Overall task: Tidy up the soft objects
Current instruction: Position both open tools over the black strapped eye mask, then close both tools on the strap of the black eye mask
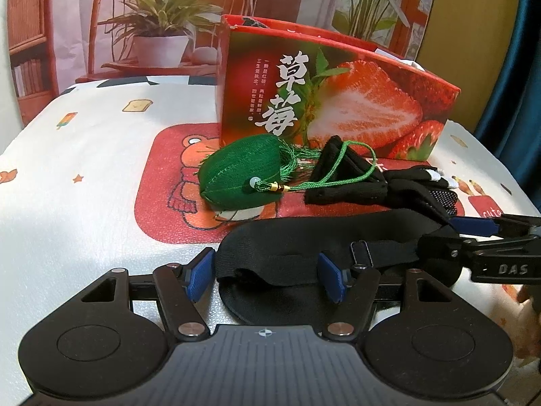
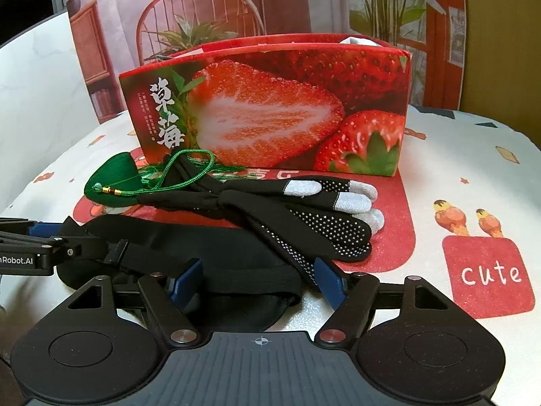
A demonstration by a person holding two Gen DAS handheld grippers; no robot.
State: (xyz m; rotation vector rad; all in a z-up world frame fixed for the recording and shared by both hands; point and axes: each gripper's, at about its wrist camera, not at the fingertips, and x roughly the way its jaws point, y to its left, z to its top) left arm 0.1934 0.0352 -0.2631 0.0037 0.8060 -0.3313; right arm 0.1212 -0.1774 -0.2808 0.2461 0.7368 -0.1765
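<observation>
Both tongs wide: left gripper (image 1: 267,279) and right gripper (image 2: 258,280) straddle opposite ends of the black eye mask (image 1: 304,237) at the near table edge. Mask likely light, floppy, non-slip; pinch padded edge or strap. Gloves (image 2: 304,213), green sachet (image 1: 241,176) nearby; strawberry box (image 2: 270,108) far; cartoon tablecloth (image 2: 473,176), plant backdrop.
</observation>
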